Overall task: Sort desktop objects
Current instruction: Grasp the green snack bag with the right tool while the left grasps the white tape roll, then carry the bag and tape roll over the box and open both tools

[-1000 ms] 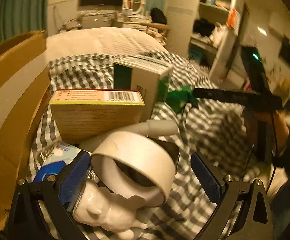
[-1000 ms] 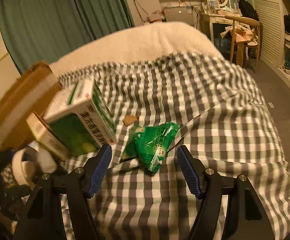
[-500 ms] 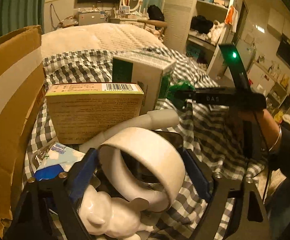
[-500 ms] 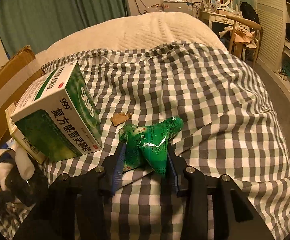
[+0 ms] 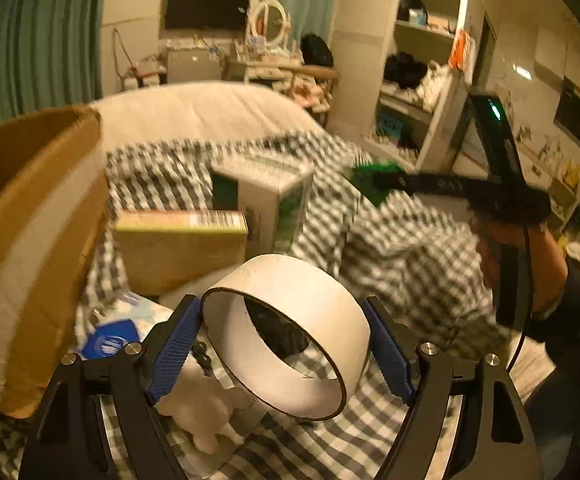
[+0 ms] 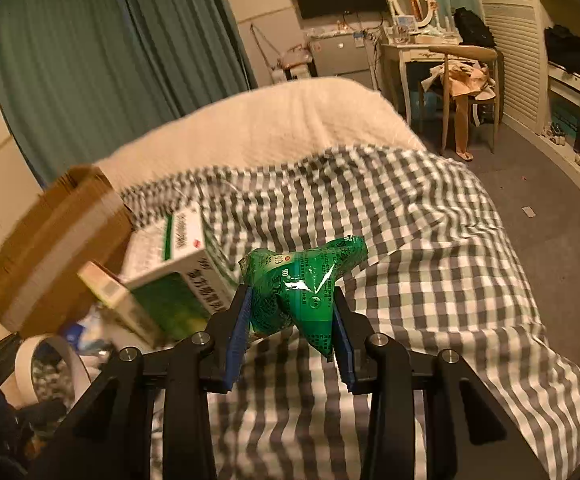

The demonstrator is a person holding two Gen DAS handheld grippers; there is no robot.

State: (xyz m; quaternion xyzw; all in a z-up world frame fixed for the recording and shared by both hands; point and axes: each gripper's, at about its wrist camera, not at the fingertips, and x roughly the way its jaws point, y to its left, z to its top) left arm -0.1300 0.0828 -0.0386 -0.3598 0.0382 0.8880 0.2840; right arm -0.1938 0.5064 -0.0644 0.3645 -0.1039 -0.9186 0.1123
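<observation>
Green sachet (image 6: pixel 301 288) is clamped in the right tool (image 6: pixel 291 334), raised above the checked bedcover (image 6: pixel 429 248). White tape roll (image 5: pixel 286 336) is clamped in the left tool (image 5: pixel 286 354), near a cardboard box (image 5: pixel 38 216) and a medicine carton (image 6: pixel 174 264).

Both tools share one build — matte black angular frames with triangular cut-outs, round silver screws at the joints, and fingers lined with ribbed blue pads. That holds for the left gripper (image 5: pixel 286 346) and the right gripper (image 6: pixel 291 340). Seen from the left wrist, the right tool is a long black body with a small green light and a thin black cable down its handle — the person's hand (image 5: pixel 507 236) emerges from a dark sleeve (image 5: pixel 577 304).
</observation>
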